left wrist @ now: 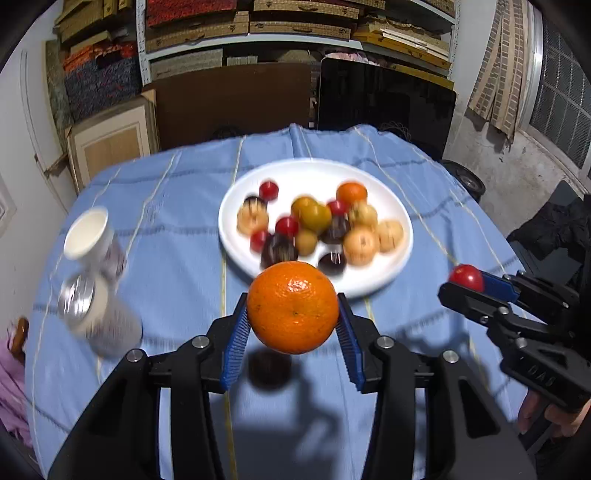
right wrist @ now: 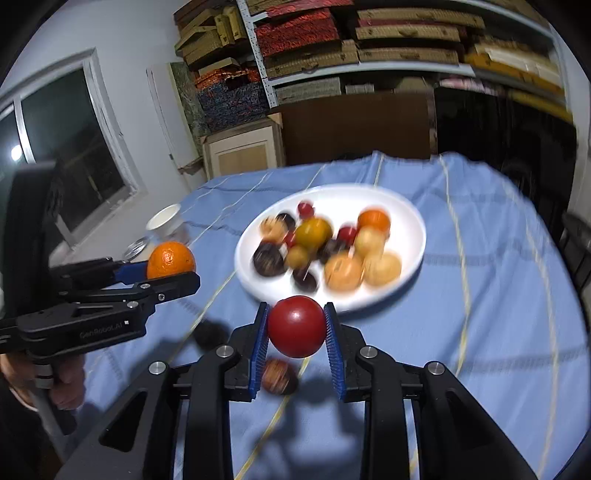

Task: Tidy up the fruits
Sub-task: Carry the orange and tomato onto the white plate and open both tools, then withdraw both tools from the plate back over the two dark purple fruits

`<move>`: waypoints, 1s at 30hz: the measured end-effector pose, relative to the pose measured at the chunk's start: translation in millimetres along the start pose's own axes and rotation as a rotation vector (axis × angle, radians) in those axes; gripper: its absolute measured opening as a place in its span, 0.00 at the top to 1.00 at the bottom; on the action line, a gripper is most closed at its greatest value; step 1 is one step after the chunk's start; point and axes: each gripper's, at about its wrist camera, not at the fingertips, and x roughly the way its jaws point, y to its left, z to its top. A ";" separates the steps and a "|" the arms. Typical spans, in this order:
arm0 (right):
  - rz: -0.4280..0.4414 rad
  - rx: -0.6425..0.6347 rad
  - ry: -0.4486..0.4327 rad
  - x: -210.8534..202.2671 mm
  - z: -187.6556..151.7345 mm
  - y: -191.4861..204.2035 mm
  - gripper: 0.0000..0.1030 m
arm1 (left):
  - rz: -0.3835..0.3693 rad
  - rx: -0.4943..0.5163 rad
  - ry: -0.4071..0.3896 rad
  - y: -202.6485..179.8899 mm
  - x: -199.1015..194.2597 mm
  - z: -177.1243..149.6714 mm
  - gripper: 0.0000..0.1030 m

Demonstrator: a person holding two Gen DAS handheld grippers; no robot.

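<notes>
Stacked shelves [left wrist: 295, 22], white wall [right wrist: 122, 33], dark window [right wrist: 70, 140]

Blue-clothed table [left wrist: 177, 229] bears white plate [left wrist: 369, 284], two jars [left wrist: 99, 295], dark fruit [right wrist: 279, 376]

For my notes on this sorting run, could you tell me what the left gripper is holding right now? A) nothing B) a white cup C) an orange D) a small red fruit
C: in the left wrist view the left gripper has its blue pads pressed on either side of an orange, held above the blue tablecloth; the small red fruit sits in the right gripper.
</notes>
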 end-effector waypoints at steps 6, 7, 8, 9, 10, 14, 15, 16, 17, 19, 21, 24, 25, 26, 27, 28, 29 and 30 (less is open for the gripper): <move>-0.024 -0.039 0.019 56.5 39.5 -12.2 0.70 | -0.031 -0.036 0.013 5.8 55.4 48.0 0.57; -0.028 -0.046 0.027 66.7 43.5 -14.5 0.70 | -0.038 -0.041 0.026 7.2 67.5 54.2 0.57; -0.032 -0.049 0.040 79.6 47.5 -17.7 0.70 | -0.042 -0.044 0.038 8.5 78.3 59.1 0.57; -0.032 -0.048 0.049 88.0 50.0 -19.5 0.70 | -0.040 -0.048 0.048 10.1 90.0 63.6 0.57; -0.031 -0.051 0.057 95.8 51.3 -20.9 0.70 | -0.033 -0.054 0.058 12.0 99.9 66.5 0.57; -0.062 -0.051 0.059 116.8 56.1 -28.1 0.62 | -0.026 -0.090 0.108 17.5 127.1 71.9 0.57; -0.058 -0.032 0.051 116.9 56.5 -32.0 0.59 | -0.032 -0.103 0.101 19.8 128.5 71.9 0.54; -0.060 -0.020 0.036 114.7 56.3 -34.2 0.53 | -0.027 -0.106 0.087 21.1 126.8 71.6 0.50; -0.056 -0.008 0.021 111.3 55.8 -36.1 0.51 | -0.013 -0.107 0.065 21.7 122.9 71.3 0.38; -0.043 0.012 0.004 101.6 53.0 -38.6 0.51 | 0.001 -0.106 0.006 23.5 108.0 71.1 0.31; -0.029 0.030 -0.002 90.2 47.5 -38.6 0.47 | -0.004 -0.098 -0.019 23.9 93.8 70.7 0.28; -0.027 0.037 -0.004 70.4 35.6 -34.6 0.42 | 0.000 -0.101 -0.043 24.1 71.5 65.4 0.24; -0.024 0.037 -0.004 65.4 32.5 -33.0 0.41 | 0.004 -0.097 -0.044 23.7 65.5 61.8 0.24; -0.022 0.036 -0.003 59.0 28.5 -30.8 0.41 | 0.009 -0.090 -0.045 23.2 59.1 57.1 0.23; -0.027 0.034 -0.005 50.0 22.5 -26.9 0.41 | 0.012 -0.083 -0.046 22.8 51.1 49.9 0.23; -0.026 0.033 -0.003 44.2 17.8 -24.3 0.40 | 0.014 -0.083 -0.046 22.9 44.9 43.6 0.23; -0.026 0.033 0.001 41.0 14.7 -22.5 0.38 | 0.019 -0.083 -0.043 23.1 39.1 36.2 0.23; -0.028 0.029 0.007 35.5 8.5 -18.4 0.37 | 0.029 -0.080 -0.036 23.1 32.5 26.1 0.23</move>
